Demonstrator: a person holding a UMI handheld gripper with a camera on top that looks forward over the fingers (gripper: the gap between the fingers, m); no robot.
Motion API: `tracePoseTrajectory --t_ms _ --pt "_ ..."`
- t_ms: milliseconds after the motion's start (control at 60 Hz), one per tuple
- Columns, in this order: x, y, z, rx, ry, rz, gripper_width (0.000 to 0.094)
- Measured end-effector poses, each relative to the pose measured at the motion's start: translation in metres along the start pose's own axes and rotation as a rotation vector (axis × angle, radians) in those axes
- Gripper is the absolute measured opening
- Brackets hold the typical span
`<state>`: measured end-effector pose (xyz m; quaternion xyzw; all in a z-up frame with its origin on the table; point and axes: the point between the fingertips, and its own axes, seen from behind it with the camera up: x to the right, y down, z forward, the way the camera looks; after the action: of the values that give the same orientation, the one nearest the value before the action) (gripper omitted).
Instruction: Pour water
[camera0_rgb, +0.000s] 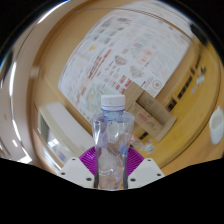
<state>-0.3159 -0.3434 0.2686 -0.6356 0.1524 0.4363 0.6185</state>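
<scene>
A clear plastic water bottle (111, 140) with a white cap stands upright between my fingers. Both purple pads (92, 158) press against its lower body, so my gripper (110, 170) is shut on it. The bottle is held up in the air, with the room's ceiling and wall behind it. The bottle's base is hidden below my fingers. No cup or other vessel shows.
Behind the bottle is a large white poster (120, 60) with small pictures on a tilted wall. A cardboard box (152, 108) sits just right of the bottle's cap. Bright lights show at the far right.
</scene>
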Motion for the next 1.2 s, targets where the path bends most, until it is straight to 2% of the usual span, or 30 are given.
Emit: tracePoseTrajectory --t_ms 100,217,333,500,717,833,983,1117,1200 --pt "0.006 -0.059 -0.003 0.061 -0.168 0.355 0.0319" --pt "0.05 -0.109 -0.009 0.16 -0.273 0.755 0.0318" --pt "0.118 -0.125 -0.016 0.256 -0.275 1.066 0.0318" --pt "0.194 -0.106 -0.019 0.309 -0.234 1.315 0.032" --pt "0.204 -0.108 -0.017 0.269 -0.223 1.35 0.0318" --pt "0.176 -0.124 -0.015 0.195 -0.202 1.205 0.0318" --pt "0.126 -0.161 -0.004 0.088 -0.151 0.653 0.0318" --pt "0.115 -0.23 -0.02 0.112 -0.063 0.107 0.032" --pt "0.115 -0.265 -0.027 0.145 0.056 -0.227 0.0319"
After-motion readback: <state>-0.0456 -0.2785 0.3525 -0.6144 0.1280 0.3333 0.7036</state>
